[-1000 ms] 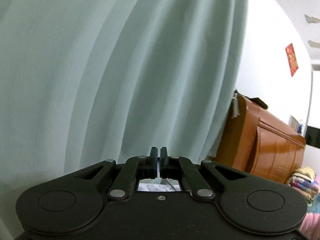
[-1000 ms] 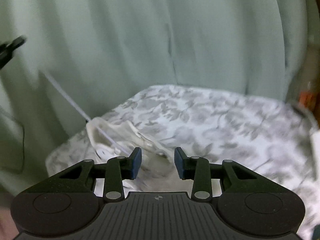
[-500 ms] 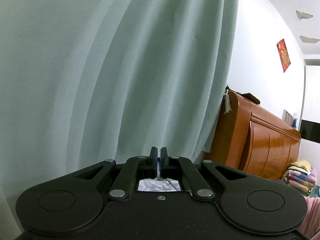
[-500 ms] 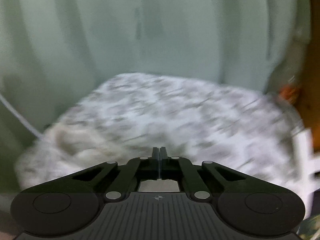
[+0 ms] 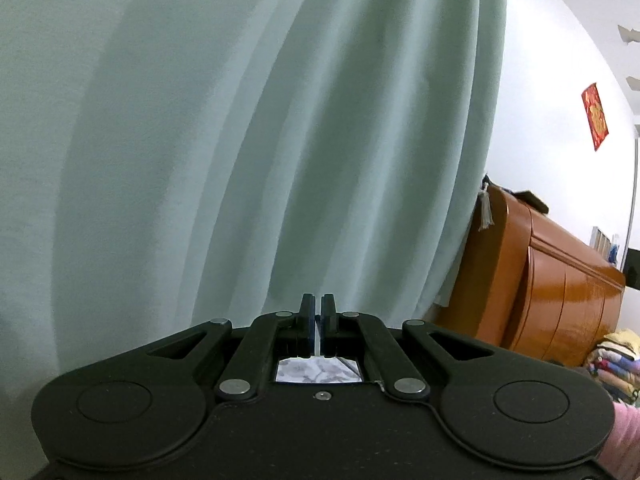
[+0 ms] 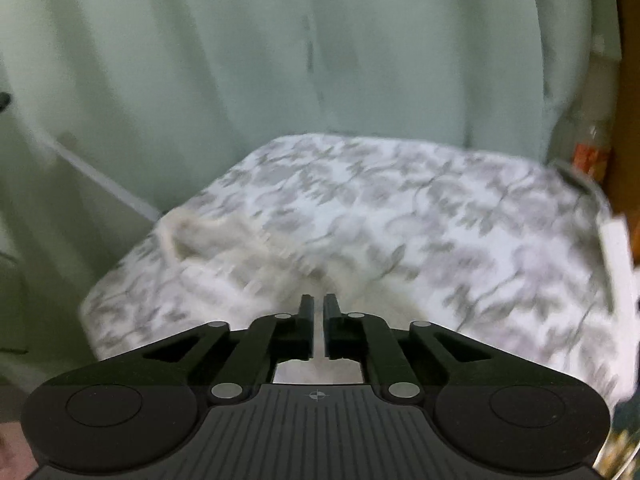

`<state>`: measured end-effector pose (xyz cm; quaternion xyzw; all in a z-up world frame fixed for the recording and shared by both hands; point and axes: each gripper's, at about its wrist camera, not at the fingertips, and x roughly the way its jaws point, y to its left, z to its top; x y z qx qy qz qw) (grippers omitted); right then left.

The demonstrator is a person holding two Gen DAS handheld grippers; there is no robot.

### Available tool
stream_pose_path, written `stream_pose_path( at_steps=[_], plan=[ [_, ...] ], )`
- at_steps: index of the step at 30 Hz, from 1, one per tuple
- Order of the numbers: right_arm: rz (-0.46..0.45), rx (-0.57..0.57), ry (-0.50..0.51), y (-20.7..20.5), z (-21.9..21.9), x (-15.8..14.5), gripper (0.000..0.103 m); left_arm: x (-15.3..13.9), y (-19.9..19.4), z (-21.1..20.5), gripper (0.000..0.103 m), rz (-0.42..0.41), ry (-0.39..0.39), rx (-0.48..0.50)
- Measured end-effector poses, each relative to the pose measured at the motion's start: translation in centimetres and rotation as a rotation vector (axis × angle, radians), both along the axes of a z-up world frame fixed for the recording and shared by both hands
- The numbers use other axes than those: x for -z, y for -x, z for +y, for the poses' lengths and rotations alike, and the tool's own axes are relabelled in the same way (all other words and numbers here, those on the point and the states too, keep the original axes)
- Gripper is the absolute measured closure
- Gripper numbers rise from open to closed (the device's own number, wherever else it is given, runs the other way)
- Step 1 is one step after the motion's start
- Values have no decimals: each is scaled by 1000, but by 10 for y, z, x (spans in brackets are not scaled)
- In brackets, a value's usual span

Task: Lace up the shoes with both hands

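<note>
l tool clamps lace; r tool just opening, slightly apart, empty, over shoe.

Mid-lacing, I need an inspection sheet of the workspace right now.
Surface: floral cloth, blurred.
Job's things: white shoe on the cloth's left side; lace running taut up and left from it.
Clutter: blurred white object at the cloth's right edge.
Grippers: left gripper shut, apparently on the lace; right gripper over the shoe, jaws just opening, narrow gap, nothing clearly between them.
Cables: nothing seen.
Surroundings: green curtain, wooden cabinet, red wall hanging.
</note>
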<state>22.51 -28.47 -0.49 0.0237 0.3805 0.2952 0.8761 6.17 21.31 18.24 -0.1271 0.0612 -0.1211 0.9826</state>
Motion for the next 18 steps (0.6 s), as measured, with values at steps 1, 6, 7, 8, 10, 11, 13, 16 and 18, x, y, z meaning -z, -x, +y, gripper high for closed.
stream_pose_path(
  at_steps=[1, 6, 7, 8, 10, 11, 13, 16, 18],
  plan=[
    [19, -18, 4, 6, 1, 5, 83, -1, 2, 3, 103, -2, -7, -17],
    [8, -69, 93, 34, 18, 24, 78, 10, -14, -7, 103, 68, -101, -31],
    [-17, -94, 92, 40, 24, 22, 78, 15, -21, -12, 103, 99, -130, -42],
    [-34, -126, 91, 42, 34, 21, 79, 22, -30, -16, 103, 131, -148, -37],
    [-52, -206, 89, 41, 64, 24, 79, 34, -48, -24, 103, 169, -143, -9],
    [-61, -246, 88, 40, 79, 25, 79, 38, -56, -27, 103, 181, -139, -2],
    [-79, -327, 86, 38, 109, 27, 79, 46, -73, -35, 103, 199, -145, 7],
    [-89, -372, 83, 28, 158, 37, 79, 56, -99, -51, 103, 232, -188, 18],
    [-93, -380, 83, 16, 192, 45, 79, 60, -106, -55, 103, 230, -202, 9]
  ],
)
